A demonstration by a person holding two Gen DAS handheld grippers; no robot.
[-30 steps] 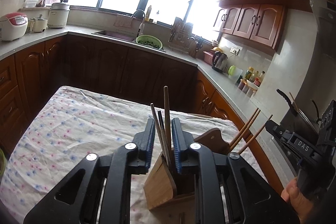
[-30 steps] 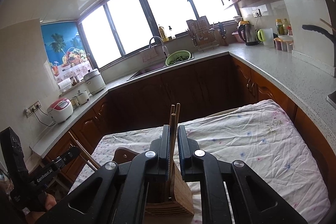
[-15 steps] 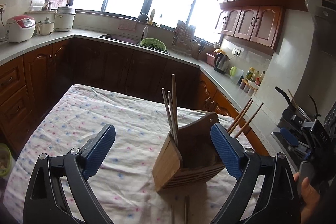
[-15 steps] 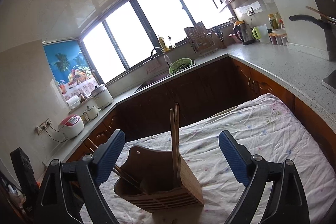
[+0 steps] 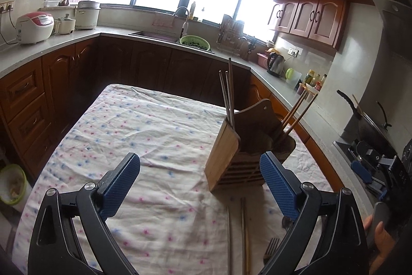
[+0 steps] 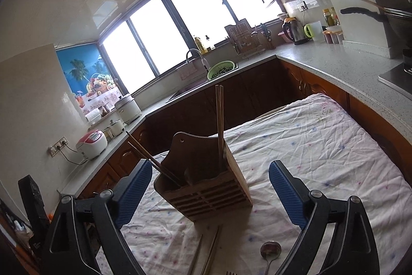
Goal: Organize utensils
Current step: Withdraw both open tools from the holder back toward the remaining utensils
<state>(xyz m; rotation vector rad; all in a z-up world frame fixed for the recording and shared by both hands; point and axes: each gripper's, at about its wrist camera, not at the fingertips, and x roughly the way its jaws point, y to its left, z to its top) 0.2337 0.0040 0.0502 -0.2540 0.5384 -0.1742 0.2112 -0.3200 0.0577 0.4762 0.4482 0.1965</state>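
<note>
Both tools have drawn back from the wooden utensil holder [image 5: 238,159] since a second ago, when each was pinched narrow on chopsticks above it; their jaws have just been opening. Left tool [image 5: 199,186] now stands wide with nothing between its blue pads [image 5: 121,184]; only cloth lies between them. Right tool [image 6: 209,192] also stands wide, and the holder sits ahead between its pads without touching either.

Holder stands upright on the counter [image 5: 144,135], which is covered by a floral cloth. One bundle of chopsticks [image 5: 228,97] stands near upright in the holder's light-wood end compartment. A second set of chopsticks [image 5: 296,112] leans outward from the opposite, darker end.

On the cloth before the holder lie two loose chopsticks [image 5: 243,236] side by side, a fork [image 5: 270,250] and a spoon [image 6: 270,250], all apart from the holder. A person's hand [image 5: 378,236] on the right tool shows at the left view's edge.
</note>
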